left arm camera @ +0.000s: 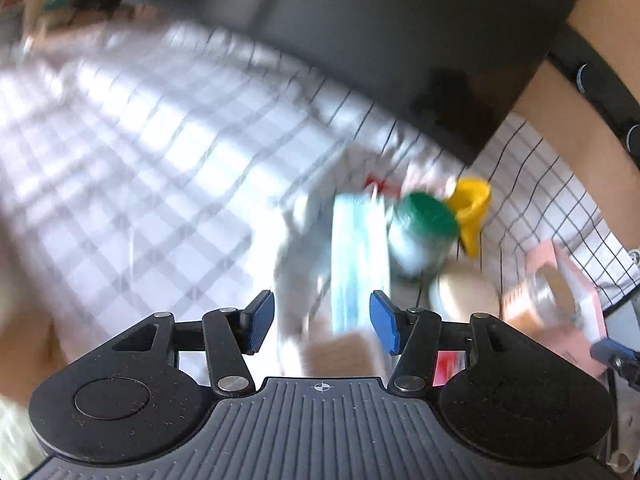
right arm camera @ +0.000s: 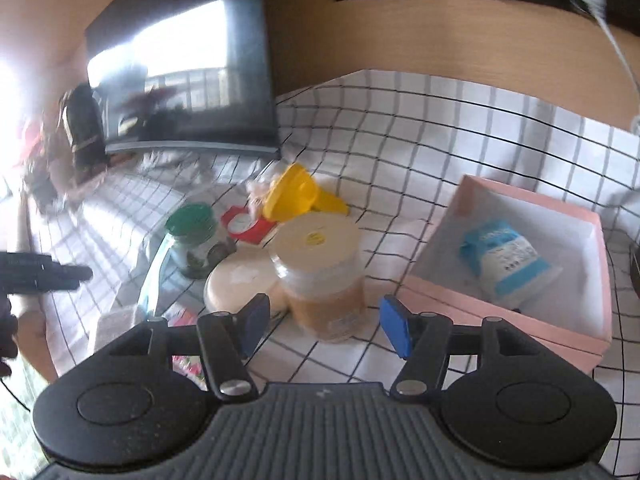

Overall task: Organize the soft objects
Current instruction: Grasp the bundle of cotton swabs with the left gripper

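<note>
— What covers the table?

— A white cloth [right arm camera: 460, 128] with a thin black grid, spread over a light wooden tabletop [right arm camera: 360, 36] that shows bare past the cloth's far edge.

— And behind it?

— A dark glossy screen [right arm camera: 184, 68] stands at the back left, mirroring a bright window and railing. Strong daylight floods in from the left, washing that side out.

— Anything else?

— A white cable [right arm camera: 612, 36] trails across the wood at the far right.
</note>
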Tool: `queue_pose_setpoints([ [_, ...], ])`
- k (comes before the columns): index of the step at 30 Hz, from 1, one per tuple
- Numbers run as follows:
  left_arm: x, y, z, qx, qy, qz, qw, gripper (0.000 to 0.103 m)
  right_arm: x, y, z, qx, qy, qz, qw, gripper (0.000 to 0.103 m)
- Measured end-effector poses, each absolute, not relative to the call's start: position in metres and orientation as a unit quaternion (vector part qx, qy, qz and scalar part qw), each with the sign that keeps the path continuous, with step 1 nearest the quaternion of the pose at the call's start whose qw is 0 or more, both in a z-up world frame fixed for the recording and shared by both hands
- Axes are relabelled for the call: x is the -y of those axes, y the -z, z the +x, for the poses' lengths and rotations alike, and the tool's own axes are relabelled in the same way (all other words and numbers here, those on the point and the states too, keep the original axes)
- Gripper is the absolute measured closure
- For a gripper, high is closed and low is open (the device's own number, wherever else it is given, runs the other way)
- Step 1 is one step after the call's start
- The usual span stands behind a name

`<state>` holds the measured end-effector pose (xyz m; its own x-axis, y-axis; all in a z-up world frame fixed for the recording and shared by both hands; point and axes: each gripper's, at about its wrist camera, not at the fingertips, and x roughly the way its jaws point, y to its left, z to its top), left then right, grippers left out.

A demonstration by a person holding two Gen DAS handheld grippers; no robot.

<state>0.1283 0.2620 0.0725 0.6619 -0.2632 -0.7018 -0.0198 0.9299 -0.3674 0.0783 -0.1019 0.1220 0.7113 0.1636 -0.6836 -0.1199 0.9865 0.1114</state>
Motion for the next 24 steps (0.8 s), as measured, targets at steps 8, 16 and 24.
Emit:
queue_pose_setpoints([
  [8,-0.222,-0.048,0.120,-0.459,0.048,-0.139,0.876,0.044,0.080,-0.113,0.075,-0.398,-0.079,0.003,0.914,0.042],
  [16,-0.183,-0.038,0.134,-0.476,0.051,-0.073,0.875,0.042,0.088,-0.101,0.069,-0.418,-0.078,0.002,0.905,0.042],
  [24,-0.157,-0.036,0.158,-0.473,0.031,-0.056,0.879,0.033,0.104,-0.085,0.060,-0.440,-0.081,0.012,0.894,0.042],
])
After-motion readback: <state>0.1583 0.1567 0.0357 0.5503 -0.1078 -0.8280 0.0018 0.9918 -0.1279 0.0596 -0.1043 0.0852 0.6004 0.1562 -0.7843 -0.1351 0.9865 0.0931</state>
